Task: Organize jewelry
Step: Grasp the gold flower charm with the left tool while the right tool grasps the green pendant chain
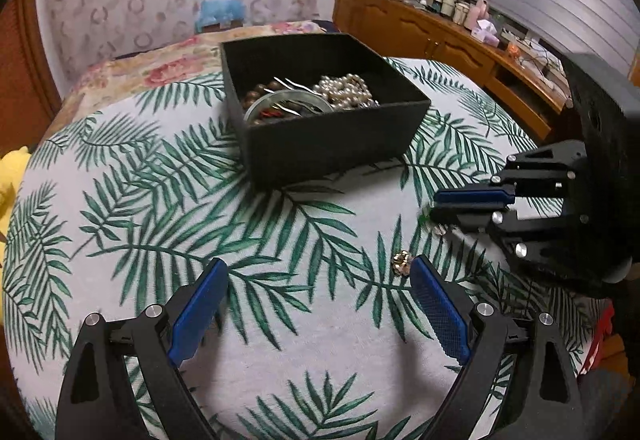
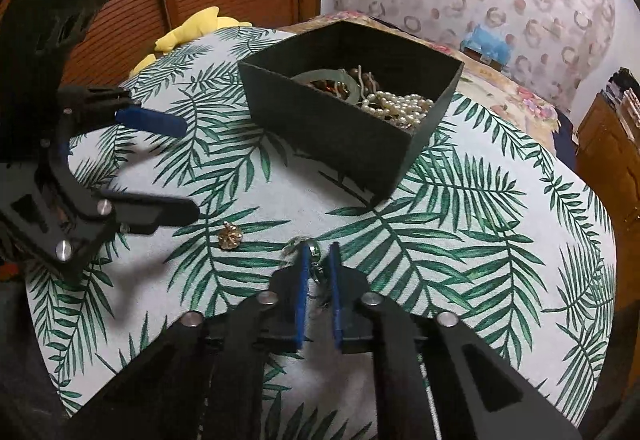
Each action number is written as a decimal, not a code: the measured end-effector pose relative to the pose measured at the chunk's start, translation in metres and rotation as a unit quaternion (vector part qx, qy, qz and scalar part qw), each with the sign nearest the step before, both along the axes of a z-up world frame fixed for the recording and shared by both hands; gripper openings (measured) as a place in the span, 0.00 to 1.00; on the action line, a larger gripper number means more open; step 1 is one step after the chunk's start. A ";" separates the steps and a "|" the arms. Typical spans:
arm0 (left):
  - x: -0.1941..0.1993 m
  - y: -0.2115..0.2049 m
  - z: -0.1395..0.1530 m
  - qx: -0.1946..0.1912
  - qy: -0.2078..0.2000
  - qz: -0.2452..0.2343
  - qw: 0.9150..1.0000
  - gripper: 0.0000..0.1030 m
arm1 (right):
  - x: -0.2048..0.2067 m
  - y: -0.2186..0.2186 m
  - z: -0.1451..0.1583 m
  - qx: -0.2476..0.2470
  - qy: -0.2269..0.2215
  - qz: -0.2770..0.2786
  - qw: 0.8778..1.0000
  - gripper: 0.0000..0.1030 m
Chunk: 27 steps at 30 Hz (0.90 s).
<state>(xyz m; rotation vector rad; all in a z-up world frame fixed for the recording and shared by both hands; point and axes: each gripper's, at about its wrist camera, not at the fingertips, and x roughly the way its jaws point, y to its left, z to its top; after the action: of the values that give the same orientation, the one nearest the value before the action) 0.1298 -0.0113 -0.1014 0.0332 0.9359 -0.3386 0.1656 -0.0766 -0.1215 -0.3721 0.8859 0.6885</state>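
Note:
A black open box (image 1: 336,143) (image 2: 340,135) stands on the leaf-print tablecloth and holds a pearl necklace (image 1: 348,89) (image 2: 404,105), brown beads, hairpins and a pale bangle (image 2: 332,79). A small gold flower-shaped piece (image 1: 401,262) (image 2: 230,236) lies on the cloth, just beside the right fingertip of my open, empty left gripper (image 1: 316,272) (image 2: 188,167). My right gripper (image 2: 319,248) (image 1: 434,205) is nearly shut around a small silver-green piece with a clasp (image 2: 316,260), close to the cloth.
The round table (image 1: 120,199) has a curved front edge. A yellow plush (image 2: 192,27) sits at the far left edge. A wooden sideboard (image 1: 460,43) with small items stands to the right. A floral bedspread (image 1: 168,67) lies behind the table.

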 end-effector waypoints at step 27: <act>-0.010 -0.049 -0.006 0.018 -0.025 -0.070 0.997 0.14 | -0.001 -0.049 0.024 0.044 -0.024 -0.062 0.997 0.08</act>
<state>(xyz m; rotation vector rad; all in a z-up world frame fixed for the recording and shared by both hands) 0.1199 -0.0605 -0.1069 0.1399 0.8922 -0.4494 0.1642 -0.1256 -0.0972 -0.2522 0.8222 0.6003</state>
